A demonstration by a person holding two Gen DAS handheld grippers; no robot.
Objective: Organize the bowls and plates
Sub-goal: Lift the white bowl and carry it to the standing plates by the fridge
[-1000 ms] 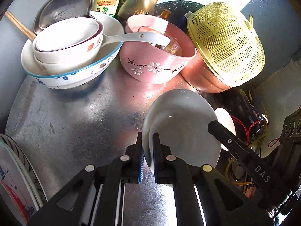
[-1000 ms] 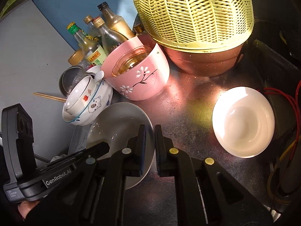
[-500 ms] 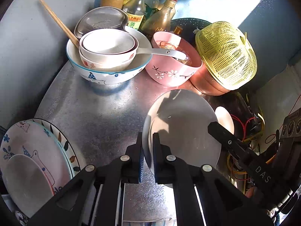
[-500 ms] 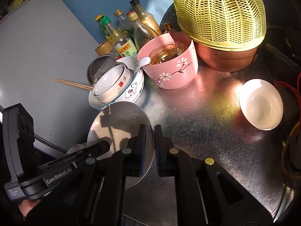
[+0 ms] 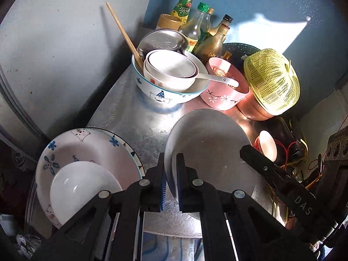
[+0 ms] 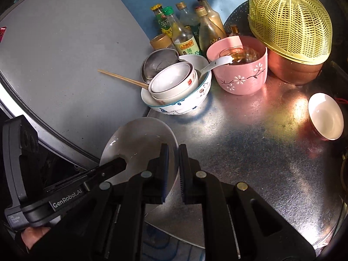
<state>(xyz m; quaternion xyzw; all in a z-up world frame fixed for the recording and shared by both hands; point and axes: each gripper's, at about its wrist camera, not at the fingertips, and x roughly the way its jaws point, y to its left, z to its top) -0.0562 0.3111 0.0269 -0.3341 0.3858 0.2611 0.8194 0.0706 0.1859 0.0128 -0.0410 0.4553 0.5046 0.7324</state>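
Observation:
A plain white plate (image 5: 208, 148) hangs a little above the metal table (image 5: 134, 119), carried between both grippers. My left gripper (image 5: 170, 165) is shut on its left rim. In the right wrist view the same plate (image 6: 137, 141) has my right gripper (image 6: 173, 158) shut on its right rim. At the lower left of the left wrist view lies a stack of patterned plates (image 5: 91, 145) with a smaller white plate (image 5: 80, 187) on top. A blue-rimmed bowl (image 5: 161, 96) at the back holds nested white bowls (image 5: 171, 69), a spoon and chopsticks.
A pink flowered bowl (image 5: 224, 97) with a glass inside stands beside a yellow colander (image 5: 271, 84) that covers a copper bowl. A small red-and-white bowl (image 6: 326, 115) sits at the right. Sauce bottles (image 6: 184, 34) line the blue wall. Wires lie past the right edge.
Both grippers have drawn back and up from the bowls with the plate held between them. The stack of patterned plates has come into full view at the lower left.

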